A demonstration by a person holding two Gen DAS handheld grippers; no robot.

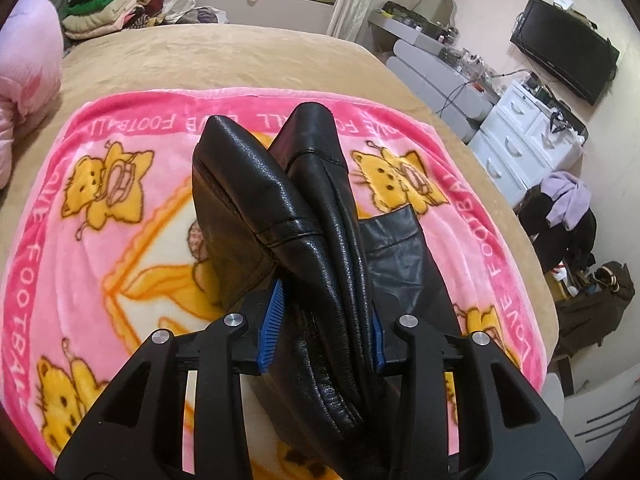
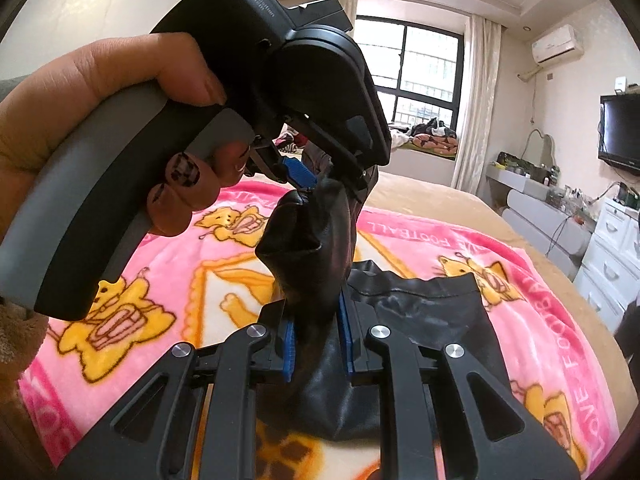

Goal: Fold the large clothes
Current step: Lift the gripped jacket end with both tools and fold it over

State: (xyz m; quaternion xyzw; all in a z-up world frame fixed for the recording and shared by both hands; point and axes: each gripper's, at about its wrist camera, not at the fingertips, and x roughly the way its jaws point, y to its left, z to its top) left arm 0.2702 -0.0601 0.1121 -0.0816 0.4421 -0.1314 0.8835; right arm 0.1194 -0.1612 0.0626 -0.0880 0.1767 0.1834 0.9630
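Observation:
A black leather garment is lifted in thick folds above a pink cartoon blanket on the bed. My left gripper is shut on a bunched part of it, with the leather pressed between the blue pads. In the right wrist view a hand holds that left gripper high, and the garment hangs from it. My right gripper is shut on the garment lower down. Another part of the leather lies flat on the blanket.
The blanket lies on a tan bed cover. A pink quilt sits at the left and stacked clothes beyond it. White drawers, a grey desk and a wall TV line the right side.

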